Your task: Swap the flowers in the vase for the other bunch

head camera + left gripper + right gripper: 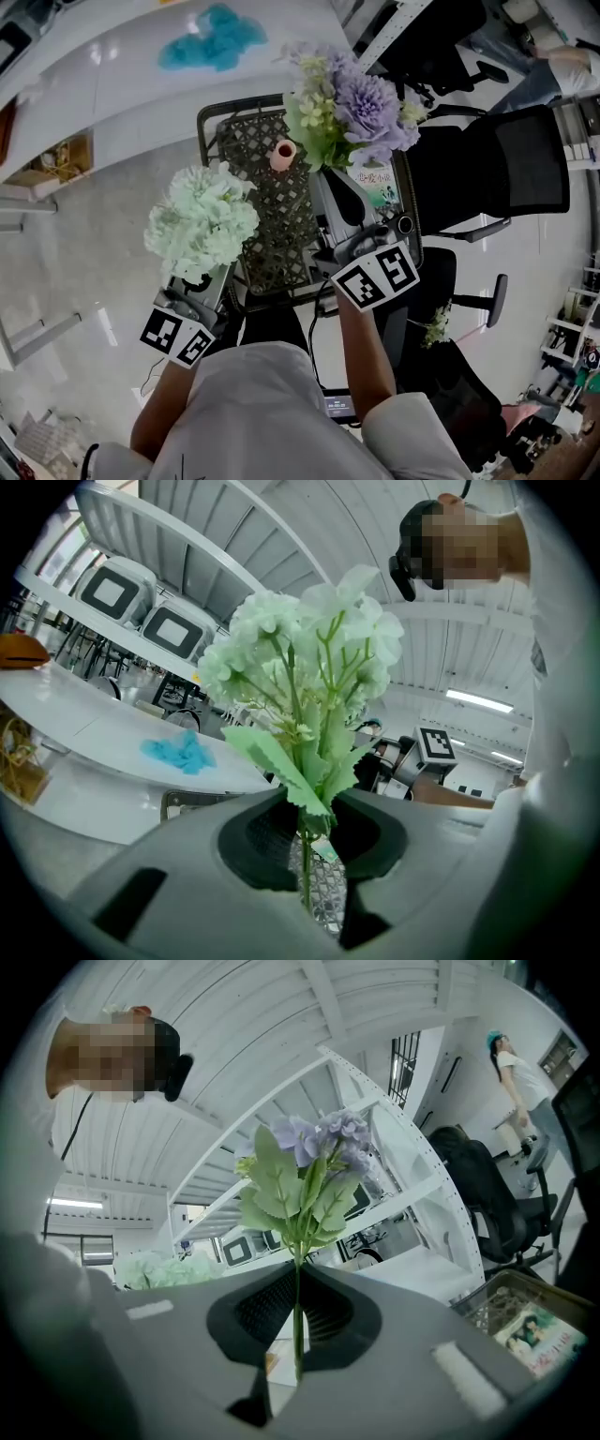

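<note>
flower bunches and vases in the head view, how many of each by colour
mint green bunch: 1
purple bunch: 1
pink vase: 1
total: 3

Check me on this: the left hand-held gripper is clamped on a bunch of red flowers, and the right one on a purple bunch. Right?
Not quite. The left hand-held gripper is clamped on a pale green bunch, not a red one; the left gripper view shows it. The right hand-held gripper does hold the purple bunch.
</note>
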`<action>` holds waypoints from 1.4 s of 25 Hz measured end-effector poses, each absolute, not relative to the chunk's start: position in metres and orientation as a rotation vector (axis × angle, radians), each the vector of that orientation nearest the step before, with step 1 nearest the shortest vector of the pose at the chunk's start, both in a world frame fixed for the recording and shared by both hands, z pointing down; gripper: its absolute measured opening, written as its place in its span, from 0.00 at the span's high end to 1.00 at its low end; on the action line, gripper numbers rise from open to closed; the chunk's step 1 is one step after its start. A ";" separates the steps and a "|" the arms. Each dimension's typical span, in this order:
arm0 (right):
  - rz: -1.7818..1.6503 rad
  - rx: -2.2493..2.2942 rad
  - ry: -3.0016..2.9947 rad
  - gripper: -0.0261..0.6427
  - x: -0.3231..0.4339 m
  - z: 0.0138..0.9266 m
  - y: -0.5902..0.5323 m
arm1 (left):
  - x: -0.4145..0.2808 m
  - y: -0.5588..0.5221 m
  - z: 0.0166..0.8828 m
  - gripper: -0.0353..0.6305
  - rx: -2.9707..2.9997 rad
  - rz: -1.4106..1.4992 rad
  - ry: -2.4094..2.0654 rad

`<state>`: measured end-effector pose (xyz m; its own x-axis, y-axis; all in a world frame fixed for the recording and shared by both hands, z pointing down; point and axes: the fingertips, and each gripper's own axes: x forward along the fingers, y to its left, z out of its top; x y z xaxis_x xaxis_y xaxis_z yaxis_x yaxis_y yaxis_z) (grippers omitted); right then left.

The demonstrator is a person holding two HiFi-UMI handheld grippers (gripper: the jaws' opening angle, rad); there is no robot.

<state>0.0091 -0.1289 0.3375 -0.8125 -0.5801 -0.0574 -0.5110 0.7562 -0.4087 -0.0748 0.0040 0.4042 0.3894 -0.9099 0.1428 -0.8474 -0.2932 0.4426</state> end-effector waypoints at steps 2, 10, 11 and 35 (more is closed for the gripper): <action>-0.561 -0.863 2.775 0.94 0.006 0.340 -0.137 | -0.075 -0.001 0.406 0.84 2.202 -0.186 -1.511; -0.530 -0.887 2.774 0.93 0.000 0.345 -0.162 | -0.076 -0.008 0.413 0.84 2.187 -0.150 -1.519; -0.532 -0.887 2.774 0.93 -0.001 0.346 -0.164 | -0.077 -0.007 0.412 0.84 2.184 -0.144 -1.522; -0.525 -0.904 2.759 0.93 -0.016 0.374 -0.220 | -0.079 -0.022 0.436 0.84 2.118 -0.108 -1.525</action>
